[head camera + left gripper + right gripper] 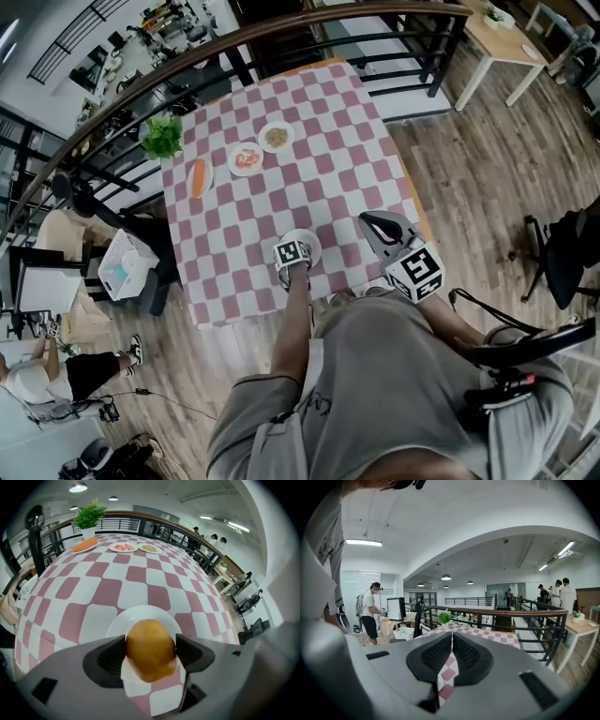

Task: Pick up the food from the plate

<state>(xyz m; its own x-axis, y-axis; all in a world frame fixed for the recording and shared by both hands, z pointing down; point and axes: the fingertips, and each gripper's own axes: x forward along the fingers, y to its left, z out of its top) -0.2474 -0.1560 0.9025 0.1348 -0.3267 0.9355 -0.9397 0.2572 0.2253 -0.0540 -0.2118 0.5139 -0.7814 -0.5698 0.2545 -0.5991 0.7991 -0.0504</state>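
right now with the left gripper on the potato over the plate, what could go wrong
1. The potato is round and smooth, and the left gripper touches only its two sides, so it may slip or roll out on the lift.
2. The plate sits toward the near edge of the table; a dropped potato could roll off.
3. The right gripper is shut and away from the plate, so nothing steadies it.
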